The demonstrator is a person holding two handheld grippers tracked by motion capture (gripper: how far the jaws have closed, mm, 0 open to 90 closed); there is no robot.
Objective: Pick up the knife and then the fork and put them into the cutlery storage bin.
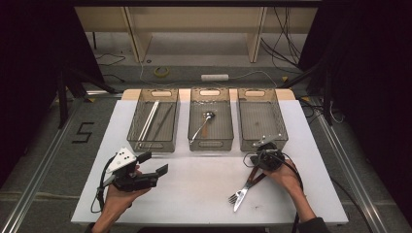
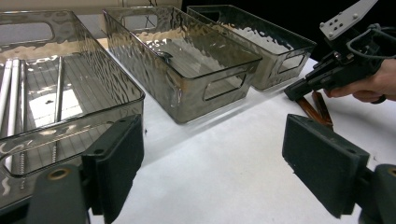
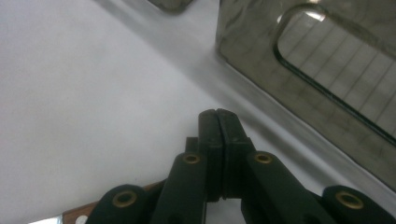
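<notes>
Now my right tool (image 1: 259, 171), jaws pressed together empty, hovers over fork (image 1: 241, 192) and knife (image 1: 244, 193); stiff, slippery, thin — I'd pinch the wooden handles.

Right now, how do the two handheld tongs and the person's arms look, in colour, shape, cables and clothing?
Both tongs are black, with two flat rectangular jaws each. The left tongs carry a grey three-cornered plate with small dark holes on top, and a black cable trails from them. The right tongs have brass-coloured rivets at their joints and black cable looped around the body. A dark sleeve covers the person's right forearm.
</notes>
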